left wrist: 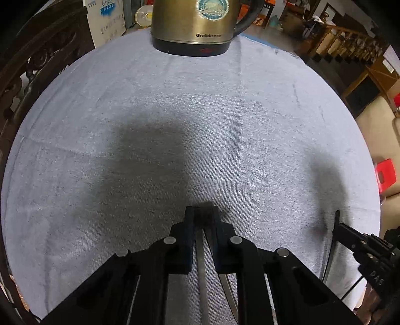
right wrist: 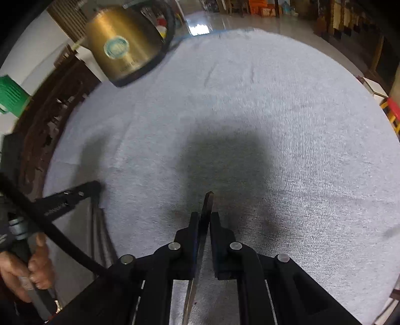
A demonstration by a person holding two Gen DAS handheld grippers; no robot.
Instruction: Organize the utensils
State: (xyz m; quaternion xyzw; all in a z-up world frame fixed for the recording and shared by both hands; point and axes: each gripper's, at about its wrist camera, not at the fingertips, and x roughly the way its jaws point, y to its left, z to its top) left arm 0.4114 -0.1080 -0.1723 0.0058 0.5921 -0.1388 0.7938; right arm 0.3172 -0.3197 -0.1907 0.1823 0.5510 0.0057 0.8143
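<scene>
Both claws point steeply down over a round worktop [left wrist: 100,125] covered in grey-blue cloth. On the left claw [left wrist: 203,212] the jaws are clenched on two thin metal utensil handles [left wrist: 201,250], which run back between the pads toward the camera; their working ends are hidden below the fingertips, so I cannot tell what kind of utensils they are. On the right claw [right wrist: 205,217] the jaws are likewise clamped on a single flat metal utensil [right wrist: 208,202], whose dark tip pokes out past the fingertips while its shiny shaft runs back under the camera (it may be a knife or a spoon handle; the frame does not settle it). From the right wrist view, the left claw appears at the left edge, blurred, with a person's hand [right wrist: 32,270] wrapped round its grip. A brass-coloured electric kettle [left wrist: 197,22] with a black base and handle stands at the far edge of the worktop, well apart from both claws. Dark shadows of the claws fall on the cloth just ahead of the fingertips.
</scene>
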